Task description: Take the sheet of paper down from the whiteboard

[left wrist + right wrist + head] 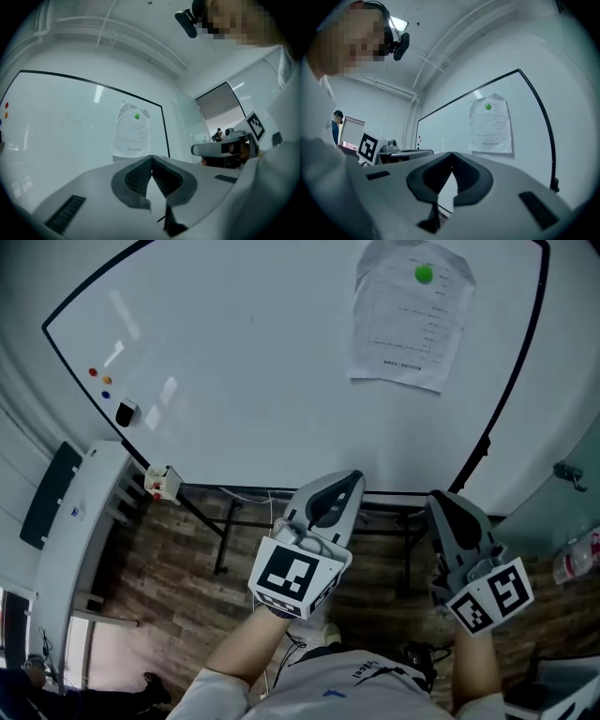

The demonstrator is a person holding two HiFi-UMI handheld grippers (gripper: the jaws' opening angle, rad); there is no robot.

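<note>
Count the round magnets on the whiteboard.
4: green magnet on the sheet of paper, upper right; red magnet, orange magnet and blue magnet near the left edge of the whiteboard.

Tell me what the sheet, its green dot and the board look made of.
Sheet: thin matte paper, printed, creased with lifting edges. Green dot: probably a plastic magnet, smooth. Whiteboard: glossy coated panel, showing light reflections, thin dark frame.

Left tongs (352, 476) and right tongs (437, 497) closed (empty).
</note>
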